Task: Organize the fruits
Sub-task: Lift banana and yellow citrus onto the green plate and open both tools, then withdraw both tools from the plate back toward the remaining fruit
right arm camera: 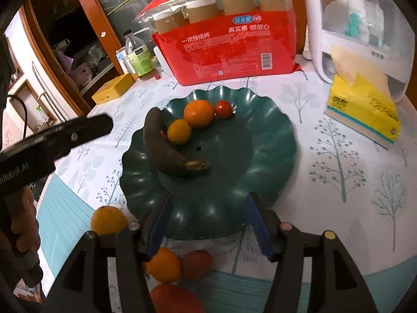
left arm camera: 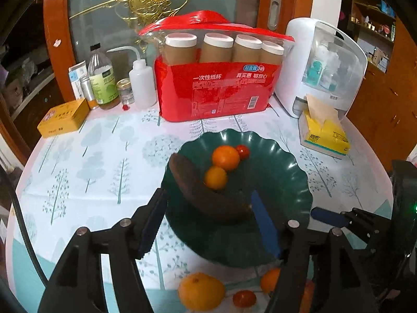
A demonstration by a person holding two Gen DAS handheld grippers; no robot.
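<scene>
Loose fruit, lower edge of both views, on the tabletop [right arm camera: 325, 182] short of the plate: one large orange [right arm camera: 108, 220] at lower left of the right wrist view, a smaller orange [right arm camera: 164, 264] touching a reddish round fruit [right arm camera: 197, 264] at bottom centre, and a blurred orange-red fruit [right arm camera: 174, 300] at the very bottom edge. Left wrist view also shows a small tomato [left arm camera: 243, 298] beside the large orange.

Left tongs [left arm camera: 208, 216]: jaws apart, nothing pressed between the blue pads; the dark banana's stem end lies in the gap below them, untouched.

Right tongs [right arm camera: 207, 216]: jaws apart, empty, over the near rim of the plate.

Green scalloped plate [right arm camera: 260, 161], centre of frame, holds:
- one blackened banana [right arm camera: 161, 151], curving from upper left toward plate centre;
- one small orange [right arm camera: 178, 131], touching the banana;
- one bigger orange [right arm camera: 198, 113], just behind the small one;
- one tomato [right arm camera: 223, 109], touching the bigger orange on its right.

Behind the plate: red pack of paper cups [left arm camera: 219, 91]. Right of frame: yellow tissue pack [left arm camera: 325, 135] in front of a white appliance [left arm camera: 320, 65]. Upper left: yellow tin [left arm camera: 63, 117], a labelled bottle [left arm camera: 103, 78], a white squeeze bottle [left arm camera: 142, 83], small jars.

Tablecloth: pale, printed with trees.
</scene>
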